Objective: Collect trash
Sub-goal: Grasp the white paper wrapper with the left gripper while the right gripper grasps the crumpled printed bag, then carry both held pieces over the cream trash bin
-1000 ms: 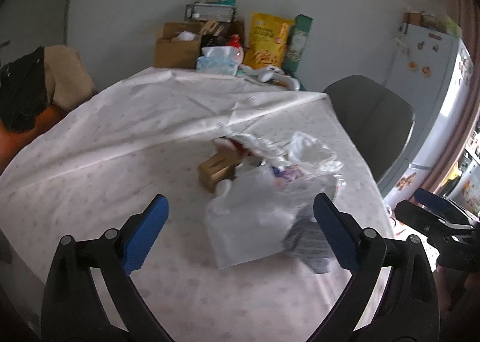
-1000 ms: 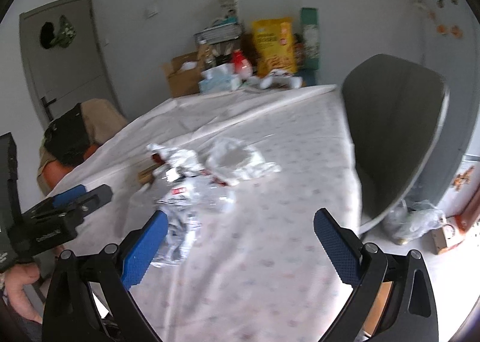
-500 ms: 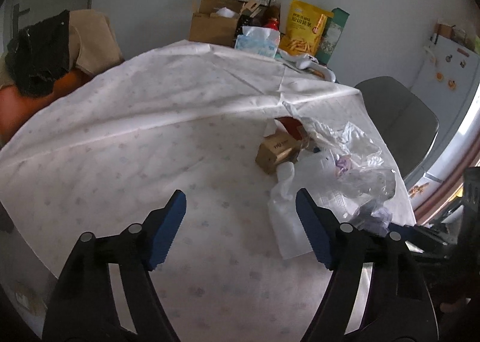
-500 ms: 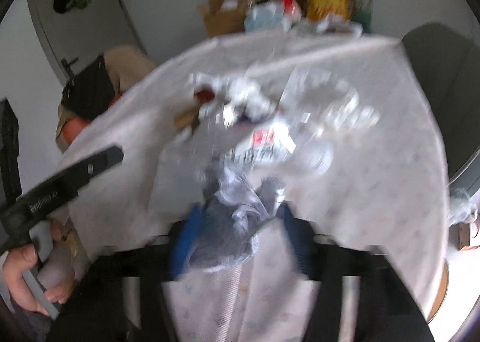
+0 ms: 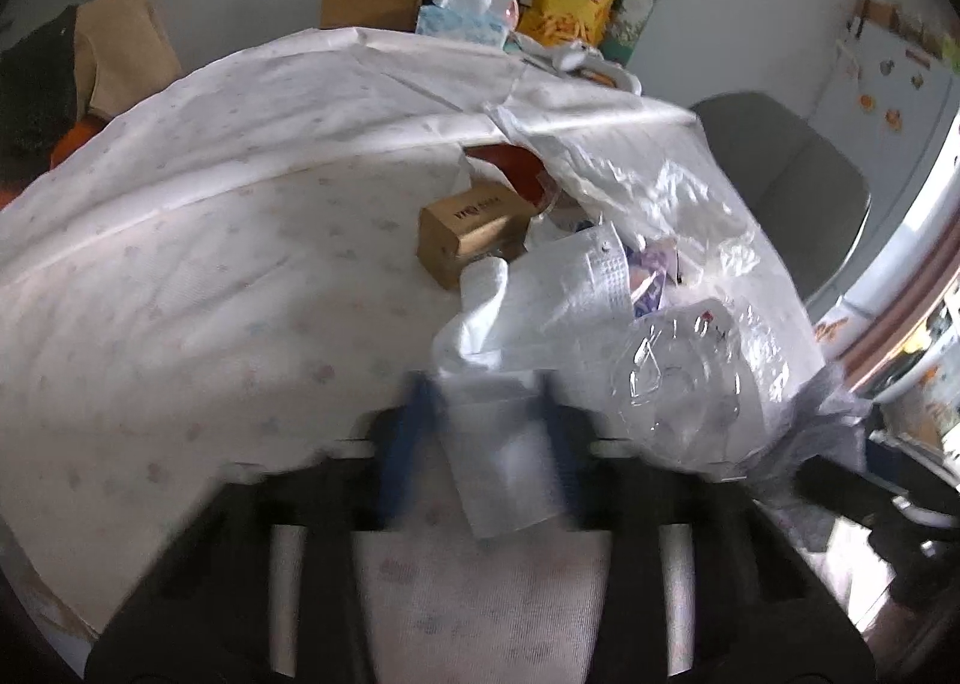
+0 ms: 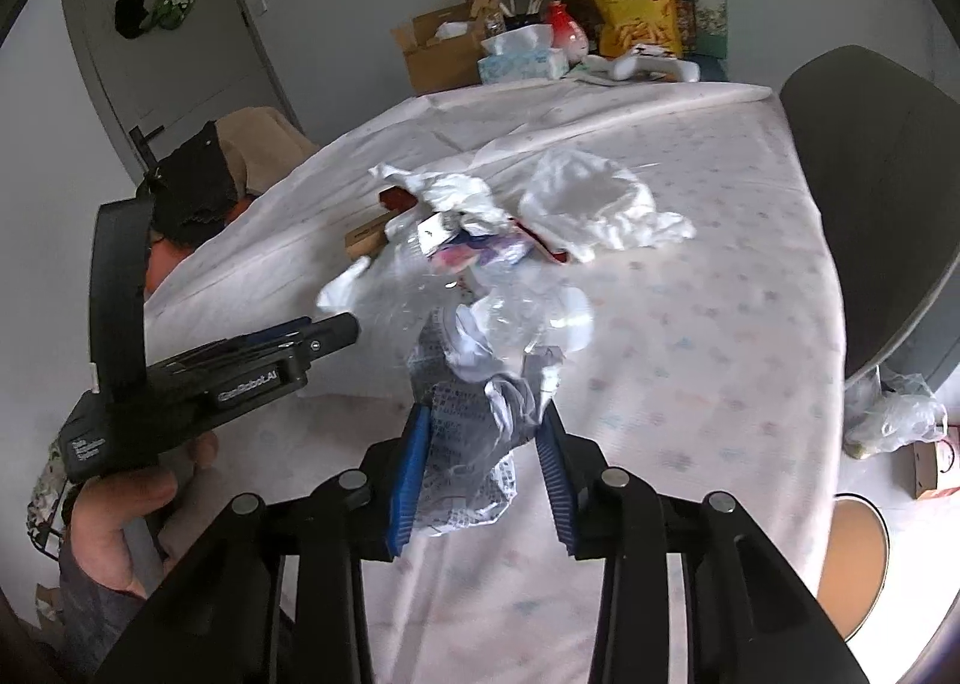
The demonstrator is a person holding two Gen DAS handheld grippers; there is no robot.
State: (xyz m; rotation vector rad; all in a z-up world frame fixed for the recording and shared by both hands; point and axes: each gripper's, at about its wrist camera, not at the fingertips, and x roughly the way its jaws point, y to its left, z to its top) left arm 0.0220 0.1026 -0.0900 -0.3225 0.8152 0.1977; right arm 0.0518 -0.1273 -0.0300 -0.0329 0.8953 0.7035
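While both grippers' jaws have just been closing — left gripper (image 5: 489, 438) around a white plastic sheet (image 5: 504, 462), right gripper (image 6: 483, 462) on a crumpled printed wrapper (image 6: 474, 444) — the brown cardboard box (image 5: 474, 234) and the other litter remain uncollected.

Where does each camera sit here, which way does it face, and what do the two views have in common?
Left wrist: on the left gripper, angled down at a white bag between blurred jaws.
Right wrist: on the right gripper, angled down at a printed wrapper between its jaws; a hand shows.
Shared: trash pile, yellow snack bag.
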